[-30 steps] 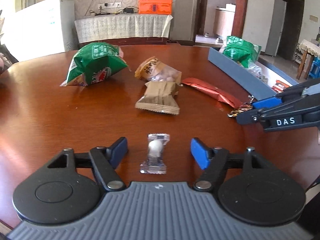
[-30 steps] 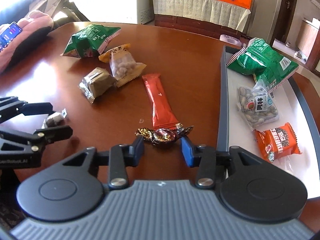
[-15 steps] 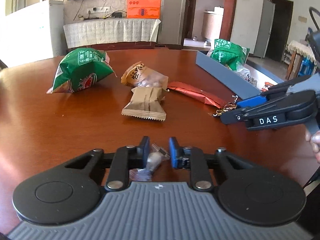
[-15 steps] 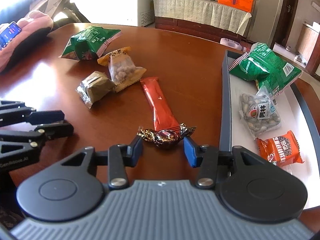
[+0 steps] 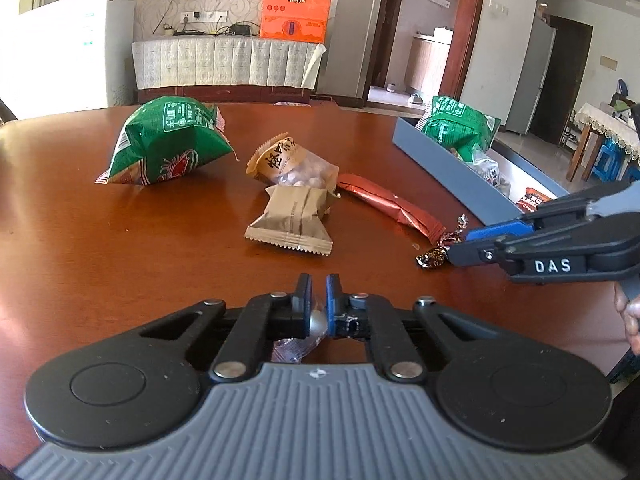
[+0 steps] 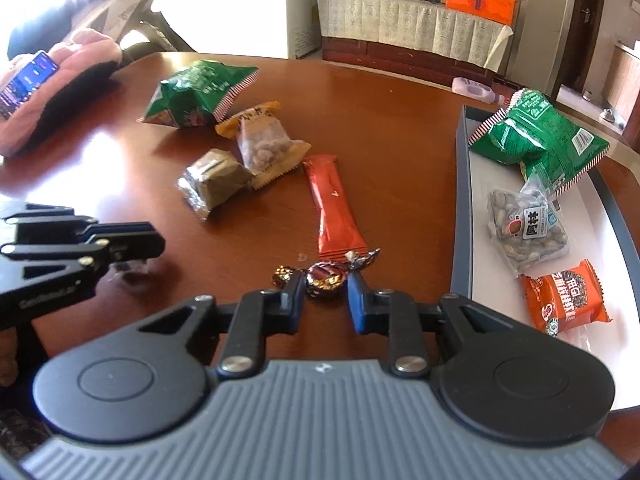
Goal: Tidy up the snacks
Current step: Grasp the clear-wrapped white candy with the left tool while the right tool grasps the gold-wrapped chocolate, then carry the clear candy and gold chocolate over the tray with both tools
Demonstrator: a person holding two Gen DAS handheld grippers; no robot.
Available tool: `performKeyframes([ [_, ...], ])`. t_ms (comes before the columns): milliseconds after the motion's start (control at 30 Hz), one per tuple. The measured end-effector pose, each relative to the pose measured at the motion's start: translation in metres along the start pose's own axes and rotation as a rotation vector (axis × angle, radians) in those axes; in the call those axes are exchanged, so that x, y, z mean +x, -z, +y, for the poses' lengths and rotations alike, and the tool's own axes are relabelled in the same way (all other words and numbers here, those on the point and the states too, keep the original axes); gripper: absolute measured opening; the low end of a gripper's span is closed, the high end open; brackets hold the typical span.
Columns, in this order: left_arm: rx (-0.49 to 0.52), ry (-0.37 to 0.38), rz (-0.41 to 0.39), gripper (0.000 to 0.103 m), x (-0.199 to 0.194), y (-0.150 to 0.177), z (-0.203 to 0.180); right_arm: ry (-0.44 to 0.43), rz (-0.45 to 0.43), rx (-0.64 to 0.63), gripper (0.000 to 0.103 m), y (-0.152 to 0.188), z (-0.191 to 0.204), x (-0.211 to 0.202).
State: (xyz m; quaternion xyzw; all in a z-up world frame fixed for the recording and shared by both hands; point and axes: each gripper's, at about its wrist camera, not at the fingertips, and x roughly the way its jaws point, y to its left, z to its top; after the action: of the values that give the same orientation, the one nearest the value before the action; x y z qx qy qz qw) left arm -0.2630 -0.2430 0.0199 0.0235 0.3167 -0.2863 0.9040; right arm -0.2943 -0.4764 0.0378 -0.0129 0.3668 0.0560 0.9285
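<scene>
- A second back our left tool (image 5: 316, 294) sat wide apart around the small clear-wrapped candy (image 5: 298, 346) lying on the bench (image 5: 120, 248); now it's clamped tight on it, with crinkly cellophane poking out under the pads.
- Our right tool (image 6: 325, 294) has just been closing too, and now it pinches the round foil candy (image 6: 326, 276), which sits at the near end of the red bar and just left of the tray's wall.
- That foil candy is dark and shiny with gold specks and twisted ends sticking out either side.
- Nothing else has budged: the puffy green chip bag (image 5: 168, 142), the clear nut pouch (image 5: 294, 164) with its tan header, the matte tan pillow pack (image 5: 294, 220) with zigzag seams, and the long flat red bar (image 6: 332, 204).
- The grey-walled tray (image 6: 460, 208) with its white floor holds another green bag (image 6: 540, 136), a clear seed packet (image 6: 526, 228) and an orange packet (image 6: 566, 298).
</scene>
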Motion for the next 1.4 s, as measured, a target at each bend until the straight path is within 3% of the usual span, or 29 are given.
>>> performKeyframes([
  [100,0.017,-0.033,0.015,0.01,0.003,0.003,-0.001,-0.004,0.035,0.029,0.028,0.004,-0.004,0.004],
  [167,0.023,-0.044,0.02,0.012,0.002,0.003,-0.002,-0.017,0.038,0.068,0.041,0.003,-0.005,0.001],
  [233,0.035,-0.051,0.024,0.021,0.001,0.005,-0.002,-0.023,0.026,0.105,0.049,0.003,-0.004,-0.001],
  [367,0.044,-0.07,0.03,0.026,-0.003,0.008,-0.003,0.007,0.038,0.109,0.051,-0.002,0.01,0.012],
  [533,0.059,-0.075,0.043,0.046,-0.011,0.014,-0.002,0.055,0.023,0.036,0.047,-0.01,0.023,0.023],
  [633,0.027,-0.064,0.059,0.057,-0.018,0.015,0.004,0.042,0.022,0.016,0.027,-0.011,0.022,0.021],
  [700,0.01,-0.061,0.062,0.062,-0.019,0.015,0.008,0.037,0.024,0.006,0.026,-0.011,0.021,0.02],
  [800,0.039,-0.062,0.058,0.061,-0.019,0.017,0.005,0.029,0.026,0.012,0.026,-0.01,0.017,0.018],
  [867,0.049,-0.04,0.06,0.045,-0.02,0.018,0.003,0.023,0.028,0.019,0.026,-0.01,0.014,0.016],
  [900,0.053,-0.023,0.064,0.029,-0.021,0.018,0.002,0.022,0.027,0.02,0.026,-0.01,0.013,0.015],
  [933,0.054,-0.009,0.066,0.026,-0.021,0.017,0.001,0.017,0.026,0.024,0.026,-0.009,0.012,0.013],
  [1100,0.02,0.027,0.063,0.023,-0.016,0.014,-0.002,0.009,0.019,0.047,0.026,-0.009,0.003,0.007],
  [1400,0.025,0.009,0.009,0.023,-0.01,-0.008,-0.027,0.001,-0.02,0.052,0.026,-0.013,0.002,-0.006],
])
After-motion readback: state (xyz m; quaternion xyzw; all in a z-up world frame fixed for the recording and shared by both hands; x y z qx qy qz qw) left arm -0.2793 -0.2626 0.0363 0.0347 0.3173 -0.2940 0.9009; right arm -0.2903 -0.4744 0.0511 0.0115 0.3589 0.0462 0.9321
